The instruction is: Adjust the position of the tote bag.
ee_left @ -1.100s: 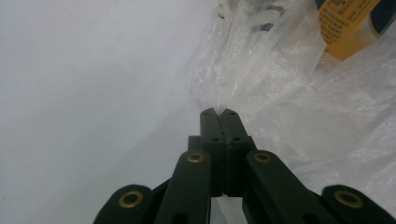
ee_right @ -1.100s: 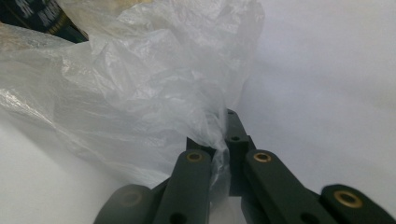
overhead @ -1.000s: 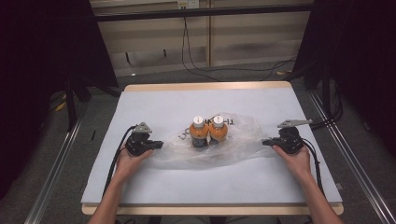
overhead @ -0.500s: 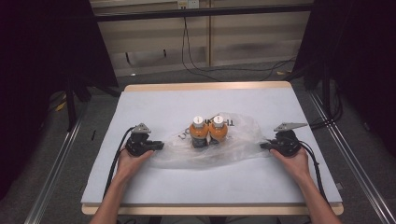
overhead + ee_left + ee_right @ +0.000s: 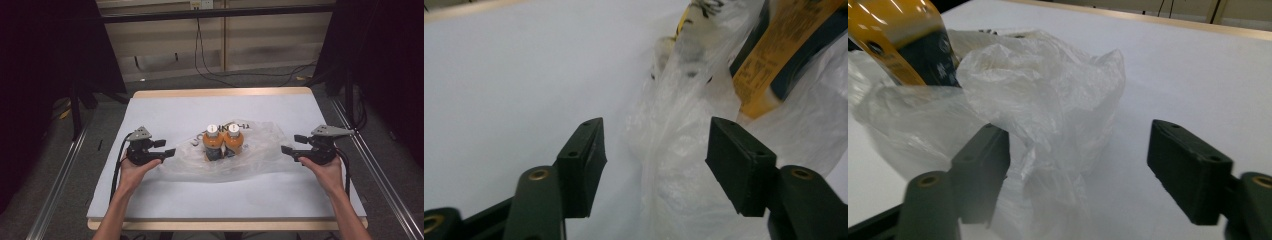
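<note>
Two orange bottles (image 5: 212, 142) (image 5: 233, 140) with white caps stand side by side on a crumpled clear plastic bag (image 5: 260, 150) in the middle of the white table (image 5: 200, 200). My left gripper (image 5: 166, 147) hovers at the bag's left end. Its jaws have just been opening and stand apart (image 5: 654, 145), with loose bag film (image 5: 674, 150) between them, untouched by the pads. My right gripper (image 5: 293, 144) is at the bag's right end. Its jaws have also just been opening (image 5: 1078, 145), and bunched bag film (image 5: 1048, 100) lies by the left jaw. A bottle label (image 5: 903, 40) shows beyond it.
The table has a wooden rim (image 5: 220, 92) at the far side. Metal rails (image 5: 60, 170) (image 5: 380, 170) run along both sides on the floor. Black cables (image 5: 210, 70) lie on the floor behind the table, and dark curtains hang at left and right.
Both grippers have opened and let go of the bag's ends. Both hands have lifted a little and drawn slightly outward. The bottles have not moved.
</note>
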